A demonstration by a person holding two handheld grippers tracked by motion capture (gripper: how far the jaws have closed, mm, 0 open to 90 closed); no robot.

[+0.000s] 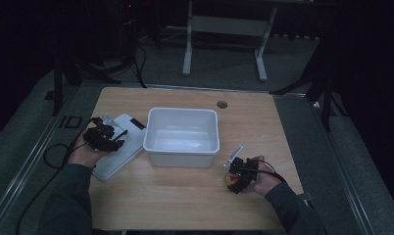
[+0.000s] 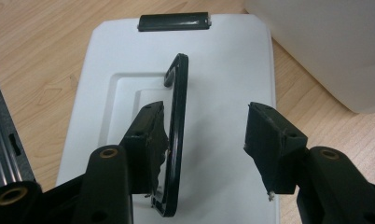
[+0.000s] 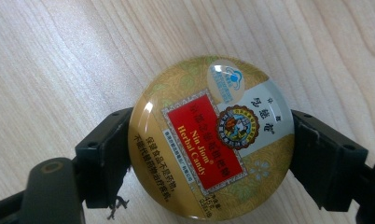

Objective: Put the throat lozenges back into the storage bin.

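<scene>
Sitting on the left part of the wooden table (image 1: 185, 196) is a flat white lid (image 1: 117, 147) with a thin black handle (image 2: 176, 135) and a dark clip (image 2: 174, 21) at its far end. The left gripper (image 2: 204, 140) hangs over the lid with its jaws wide apart; one jaw is right beside the handle, and nothing is held. Next comes a white tub (image 1: 182, 137), just beside the lid. Over on the right, the right gripper (image 3: 211, 154) has its jaws pressed on both sides of a round gold candy tin (image 3: 211, 137). I cannot tell if the tin rests on the table.
</scene>
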